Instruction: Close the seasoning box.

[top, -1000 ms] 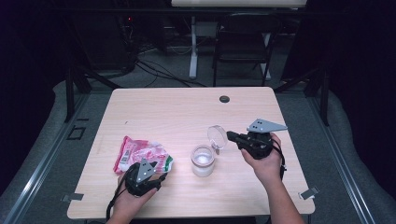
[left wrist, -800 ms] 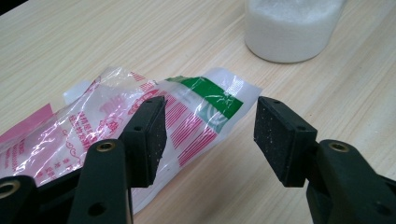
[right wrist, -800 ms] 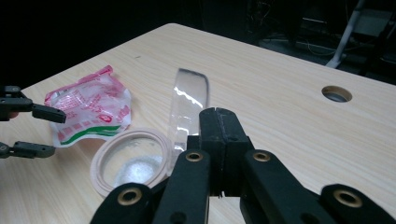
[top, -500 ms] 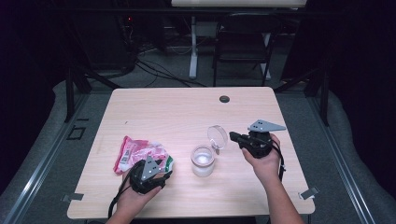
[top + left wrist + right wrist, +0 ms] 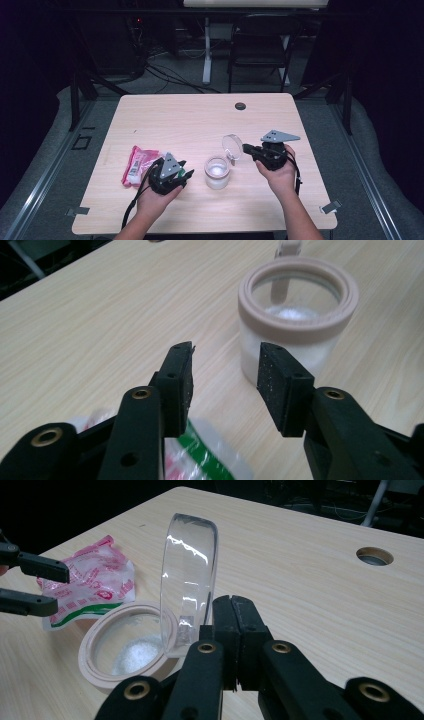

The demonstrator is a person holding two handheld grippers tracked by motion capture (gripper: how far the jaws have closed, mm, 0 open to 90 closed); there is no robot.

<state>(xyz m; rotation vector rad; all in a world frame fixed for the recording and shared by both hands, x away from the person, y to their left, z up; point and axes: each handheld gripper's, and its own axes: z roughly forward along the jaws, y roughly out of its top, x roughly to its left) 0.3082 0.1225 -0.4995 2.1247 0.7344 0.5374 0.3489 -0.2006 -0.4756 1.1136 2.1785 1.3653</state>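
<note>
Standing near the front middle of the table (image 5: 190, 115), the jar (image 5: 217, 171) is open, with a small heap of white grains at its bottom. Its clear lid (image 5: 231, 146) is tipped up on edge just above the jar's rim, pinched at its lower edge by the right gripper (image 5: 248, 148), whose jaws are closed tight on it.

The left gripper (image 5: 186, 174) sits left of the jar, just beside the pink packet (image 5: 139, 164). Its jaws have just been closing and now stand half open; nothing lies between them, and the pads press on nothing.

Judgement: the step in hand is keeping the jar uncovered while the left side prepares to fetch the packet for filling. The next move calls for the left gripper to settle over an edge of the packet and close on it, while the lid is kept clear of the jar mouth.

View differences: the right gripper view shows the lid's (image 5: 189, 582) grip point, the grains inside the jar (image 5: 131, 652) and the packet's (image 5: 92, 582) red print and green stripe, none readable from the high view. The left gripper view shows the empty gap between its own pads (image 5: 274, 385), with the packet (image 5: 212, 467) below and behind them. The high view alone gives the spacing of both hands about the jar.
</note>
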